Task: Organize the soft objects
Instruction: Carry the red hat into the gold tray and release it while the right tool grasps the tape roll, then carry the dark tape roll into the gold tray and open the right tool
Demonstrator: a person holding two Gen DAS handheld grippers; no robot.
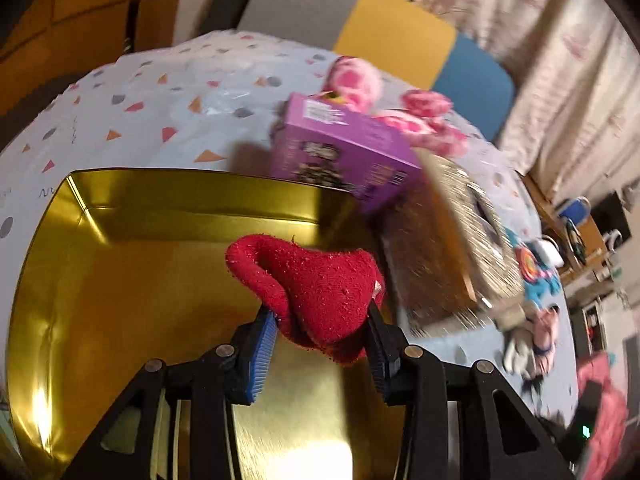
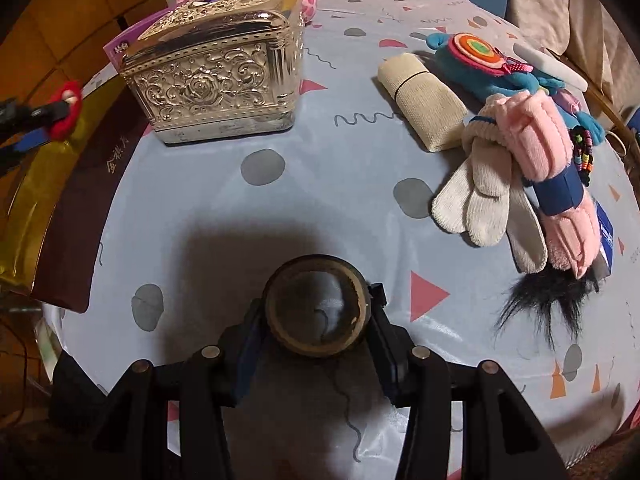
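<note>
Left gripper (image 1: 320, 344): pinching a red cloth (image 1: 316, 284) between the blue pads, bunched and bulging above the fingers.
Under left gripper: open gold tin (image 1: 120, 272), inside bare and shiny, cloth held above it.
Beyond tin: purple box (image 1: 340, 152) tilted at the far rim; pink plush (image 1: 360, 80) behind it on the patterned tablecloth (image 1: 160, 100).
Right gripper (image 2: 316, 344): closed around a roll of tape (image 2: 316, 304), fingers touching its two sides, roll standing on edge with the hole facing the camera.
Under right gripper: tablecloth, bare and in shadow just in front of the roll.
Far left, right view: ornate silver box (image 2: 216, 76) upright, beside the tin's dark outer wall; left gripper with the red cloth at the picture's left edge.
Right side, right view: pile of soft things, well apart from the roll — white glove (image 2: 480, 196) touching a pink mitten (image 2: 548, 160), beige roll (image 2: 424, 100) near them, blue plush (image 2: 476, 68) behind, black fur (image 2: 540, 300) at the near end.
</note>
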